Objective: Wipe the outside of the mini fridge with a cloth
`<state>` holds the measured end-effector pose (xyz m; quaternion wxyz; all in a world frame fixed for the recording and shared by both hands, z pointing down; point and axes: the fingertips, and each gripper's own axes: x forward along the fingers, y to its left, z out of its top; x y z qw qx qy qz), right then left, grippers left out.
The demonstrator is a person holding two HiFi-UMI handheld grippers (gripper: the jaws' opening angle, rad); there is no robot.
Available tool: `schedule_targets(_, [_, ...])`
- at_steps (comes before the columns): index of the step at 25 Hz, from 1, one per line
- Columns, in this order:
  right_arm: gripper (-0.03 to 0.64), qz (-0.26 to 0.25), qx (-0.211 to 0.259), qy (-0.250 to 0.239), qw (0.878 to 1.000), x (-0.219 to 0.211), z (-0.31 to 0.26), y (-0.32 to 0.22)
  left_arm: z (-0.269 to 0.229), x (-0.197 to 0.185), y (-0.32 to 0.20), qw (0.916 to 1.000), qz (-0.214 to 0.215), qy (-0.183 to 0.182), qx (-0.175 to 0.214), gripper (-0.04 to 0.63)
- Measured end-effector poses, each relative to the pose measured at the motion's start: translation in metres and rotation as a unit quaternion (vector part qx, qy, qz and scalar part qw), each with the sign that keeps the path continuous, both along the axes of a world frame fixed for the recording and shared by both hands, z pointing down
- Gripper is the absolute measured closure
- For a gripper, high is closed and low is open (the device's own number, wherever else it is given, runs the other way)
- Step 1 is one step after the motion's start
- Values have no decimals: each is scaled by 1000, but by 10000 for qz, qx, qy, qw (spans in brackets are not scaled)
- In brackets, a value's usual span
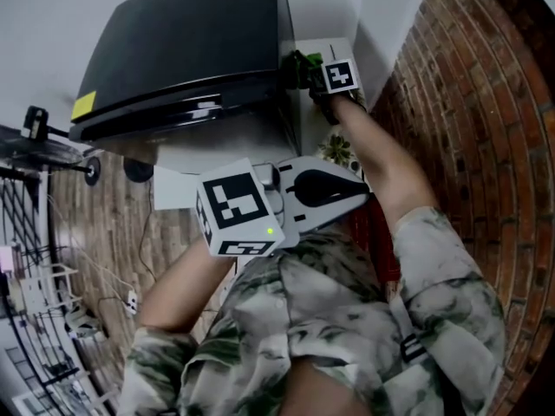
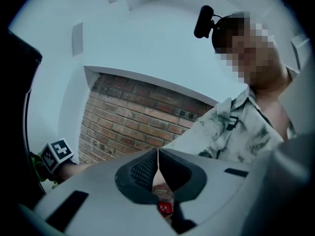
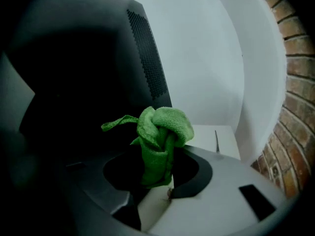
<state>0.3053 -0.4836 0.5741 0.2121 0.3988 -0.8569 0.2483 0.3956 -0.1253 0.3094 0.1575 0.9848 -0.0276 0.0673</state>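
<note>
The black mini fridge (image 1: 191, 42) stands at the upper left of the head view. My right gripper (image 1: 303, 69) is at the fridge's right side, shut on a bunched green cloth (image 1: 301, 63). The right gripper view shows the cloth (image 3: 161, 132) sticking up from between the jaws of the right gripper (image 3: 163, 156), close to the fridge's dark side (image 3: 88, 77) with its vent grille. My left gripper (image 1: 362, 189) hovers near my chest, away from the fridge, jaws shut and holding nothing. In its own view the left gripper (image 2: 157, 152) points at the brick wall.
A brick wall (image 1: 468, 120) runs along the right, with a white wall (image 3: 211, 58) behind the fridge. A white box (image 3: 216, 137) sits just past the cloth. A wire rack, cables and a power strip (image 1: 130, 302) are on the floor at left. Something red (image 1: 381, 241) lies below my right arm.
</note>
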Motion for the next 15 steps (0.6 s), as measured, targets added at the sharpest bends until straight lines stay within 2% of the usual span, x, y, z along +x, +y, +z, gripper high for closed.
schedule_targets(4, [466,37,-128,212,9997,3,30,8,2,-5,0,10000,-29,-8,-41,568])
schedule_targets(7, [466,108,-197,182,9996,9,29,11,3,-9,0,10000,-29,8,-49,568])
schedule_targets(10, [466,170,-48,54,9998,17,6,9,2,-13,0,10000,-27,37,-56,568])
schedule_targets(15, [466,43,551,-253,9982,24,-67,12,0,-18,0,9999,17,104,-19,568])
